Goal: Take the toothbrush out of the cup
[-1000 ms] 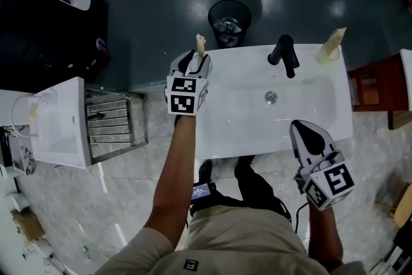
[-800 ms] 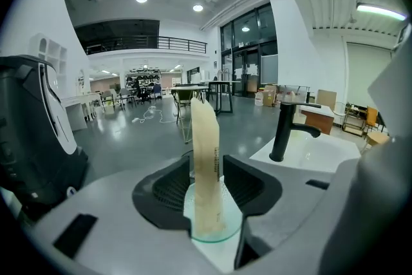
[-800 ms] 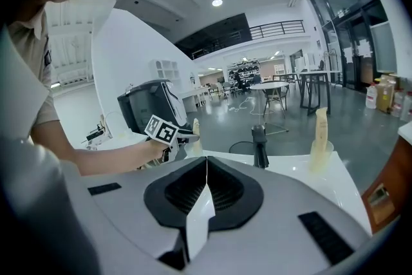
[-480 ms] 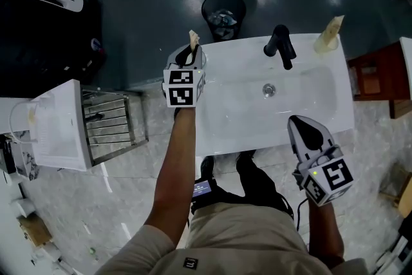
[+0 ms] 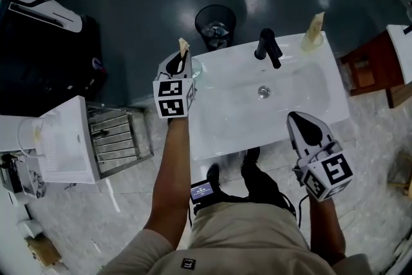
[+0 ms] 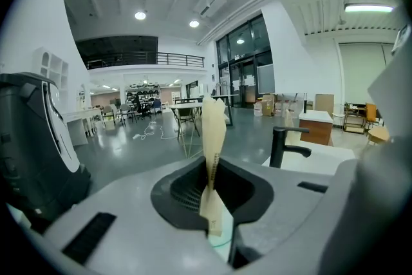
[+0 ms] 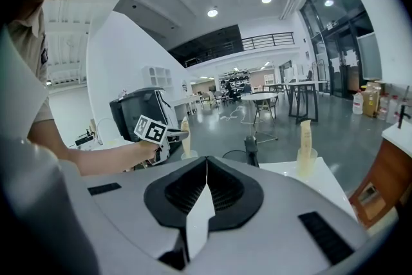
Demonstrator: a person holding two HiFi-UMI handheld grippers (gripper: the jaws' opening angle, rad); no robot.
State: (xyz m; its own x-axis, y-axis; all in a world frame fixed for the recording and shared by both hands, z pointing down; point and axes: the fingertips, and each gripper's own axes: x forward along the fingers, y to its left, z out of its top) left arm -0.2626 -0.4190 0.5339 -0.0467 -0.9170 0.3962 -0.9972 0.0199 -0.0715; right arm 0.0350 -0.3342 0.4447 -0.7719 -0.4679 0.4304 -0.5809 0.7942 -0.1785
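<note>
A toothbrush in a beige paper wrapper [image 5: 183,46] [image 6: 213,138] stands upright at the sink counter's far left corner. My left gripper [image 5: 182,56] [image 6: 212,203] has its jaws closing on it, and the pads press the wrapper from both sides. Under the jaws shows the rim of a clear cup [image 6: 220,245] [image 7: 188,154], and the brush's lower end is at it. My right gripper [image 5: 302,124] [image 7: 206,164] hovers over the sink's near right edge, shut with nothing in it.
A second wrapped toothbrush [image 5: 316,22] stands in a cup [image 5: 310,43] at the far right corner. A black faucet [image 5: 267,47] rises behind the white basin [image 5: 232,113]. A black waste bin [image 5: 215,22] stands on the floor beyond, and a wooden stand [image 5: 364,71] to the right.
My left gripper's jaws have gone from wide open to closed on the wrapped toothbrush, and the gripper has risen a little. The right gripper has hardly shifted.
</note>
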